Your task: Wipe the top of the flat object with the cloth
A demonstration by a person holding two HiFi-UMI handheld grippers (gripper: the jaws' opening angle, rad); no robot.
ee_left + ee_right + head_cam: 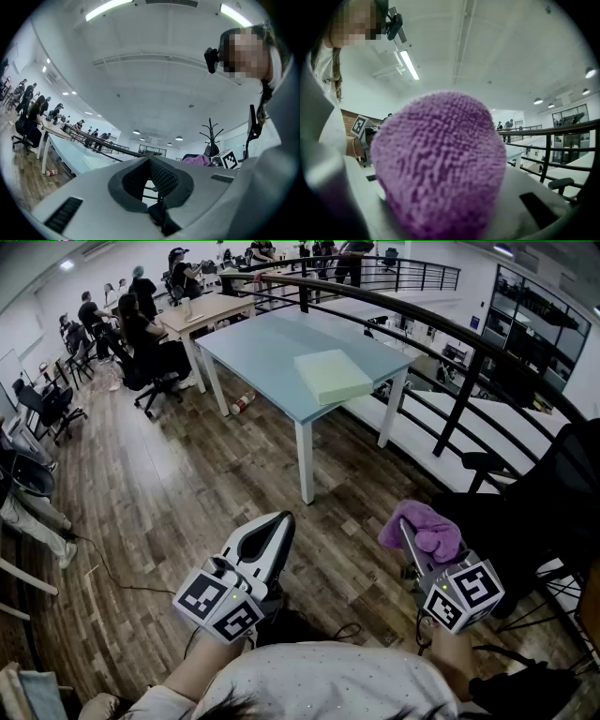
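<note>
A pale yellow-green flat slab (333, 376) lies on the light blue table (253, 357), far ahead of both grippers. My right gripper (410, 532) is shut on a bunched purple cloth (422, 527) low at the right, near my body. That cloth (440, 164) fills the right gripper view and hides the fingertips. My left gripper (277, 521) hangs over the wooden floor at the lower middle, jaws shut with nothing between them. In the left gripper view its dark pads (161, 176) meet, and the cloth (197, 160) shows beyond them.
A black railing (469, 352) curves along the right behind the table. A dark chair (544, 493) stands close at my right. A bottle (242, 403) lies on the floor under the table. People sit at desks (202, 313) at the far left. A cable (112, 577) runs across the floor.
</note>
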